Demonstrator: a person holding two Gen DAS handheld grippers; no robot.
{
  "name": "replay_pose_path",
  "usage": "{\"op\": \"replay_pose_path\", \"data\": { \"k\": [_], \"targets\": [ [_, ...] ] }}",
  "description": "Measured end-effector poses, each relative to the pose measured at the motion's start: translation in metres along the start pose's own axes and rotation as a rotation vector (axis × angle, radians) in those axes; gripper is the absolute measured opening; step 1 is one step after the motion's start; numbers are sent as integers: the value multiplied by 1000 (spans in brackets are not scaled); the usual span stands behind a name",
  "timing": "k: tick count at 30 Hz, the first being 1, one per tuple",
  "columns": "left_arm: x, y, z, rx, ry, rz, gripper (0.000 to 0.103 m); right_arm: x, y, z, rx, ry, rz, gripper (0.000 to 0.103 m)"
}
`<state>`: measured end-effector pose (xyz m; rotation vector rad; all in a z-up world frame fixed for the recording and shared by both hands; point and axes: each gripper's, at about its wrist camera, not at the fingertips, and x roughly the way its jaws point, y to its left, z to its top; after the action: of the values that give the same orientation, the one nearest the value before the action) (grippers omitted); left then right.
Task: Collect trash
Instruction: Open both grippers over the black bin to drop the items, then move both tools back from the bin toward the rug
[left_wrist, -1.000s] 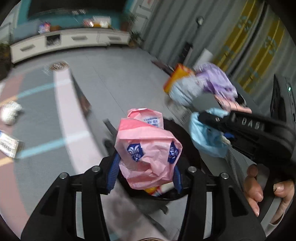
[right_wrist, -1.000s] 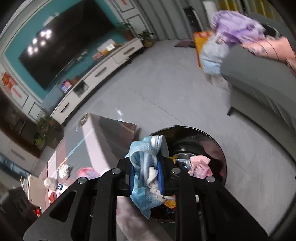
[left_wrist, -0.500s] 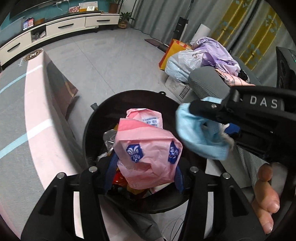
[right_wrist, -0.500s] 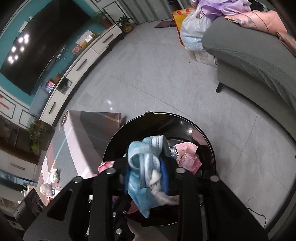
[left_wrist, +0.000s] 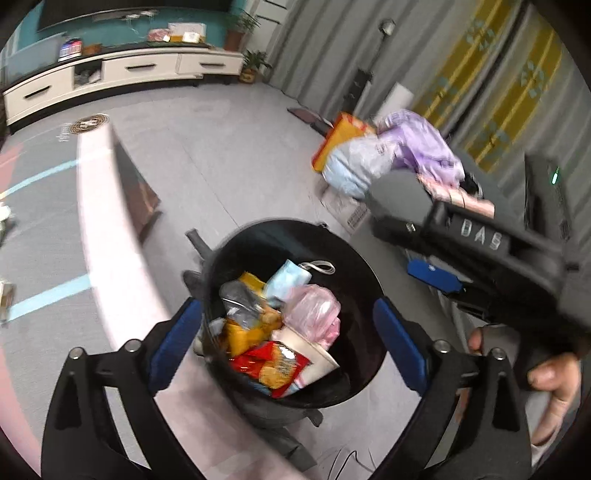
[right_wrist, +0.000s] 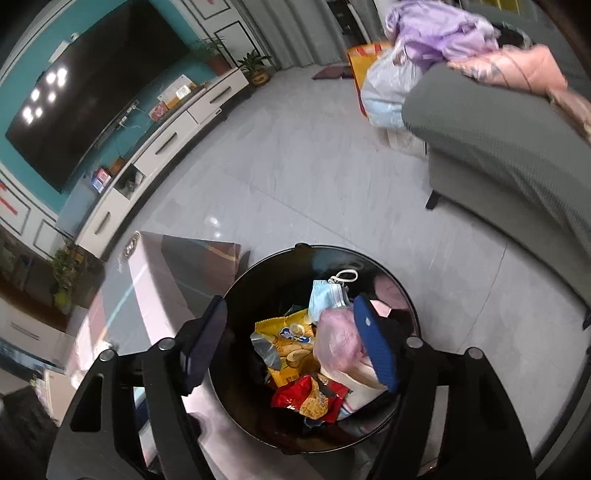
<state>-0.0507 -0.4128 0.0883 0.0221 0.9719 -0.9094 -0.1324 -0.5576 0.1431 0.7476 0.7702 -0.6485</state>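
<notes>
A round black trash bin (left_wrist: 354, 258) stands on the floor beside the low table; it also shows in the right wrist view (right_wrist: 380, 258). Inside lie a pink plastic bag (left_wrist: 312, 308), a blue face mask (left_wrist: 286, 280), yellow and red snack wrappers (left_wrist: 273, 363) and a white cup. My left gripper (left_wrist: 288, 339) is open and empty above the bin. My right gripper (right_wrist: 291, 347) is open and empty above the bin; it shows from the side in the left wrist view (left_wrist: 436, 273). The pink bag (right_wrist: 334, 341) and mask (right_wrist: 327, 299) show between its fingers.
A pink and grey low table (left_wrist: 99, 221) runs along the bin's left, with small bits of litter at its far left edge. A grey sofa (right_wrist: 498, 155) with clothes and bags stands to the right. A white TV cabinet (left_wrist: 122, 74) lines the far wall.
Both grippers opened. The pink bag dropped from my left gripper and the blue mask from my right gripper into the bin, where both now lie.
</notes>
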Motion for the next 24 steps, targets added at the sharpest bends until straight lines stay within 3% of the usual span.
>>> {"op": "replay_pose_path", "data": {
  "k": [6, 12, 15, 19, 24],
  "targets": [
    [-69, 71, 7, -128, -118, 131, 99, -5, 29, -6, -101, -50, -1, 84],
    [-165, 181, -6, -319, -267, 359, 100, -8, 60, -17, -229, -100, -23, 91],
    [-199, 230, -20, -420, -286, 447, 100, -4, 75, -25, -290, -87, -24, 91],
    [-230, 287, -42, -517, -300, 511, 100, 8, 107, -41, -338, 12, 109, 91],
    [-228, 333, -53, -531, -213, 559, 100, 19, 184, -76, -546, 51, 162, 91]
  ]
}}
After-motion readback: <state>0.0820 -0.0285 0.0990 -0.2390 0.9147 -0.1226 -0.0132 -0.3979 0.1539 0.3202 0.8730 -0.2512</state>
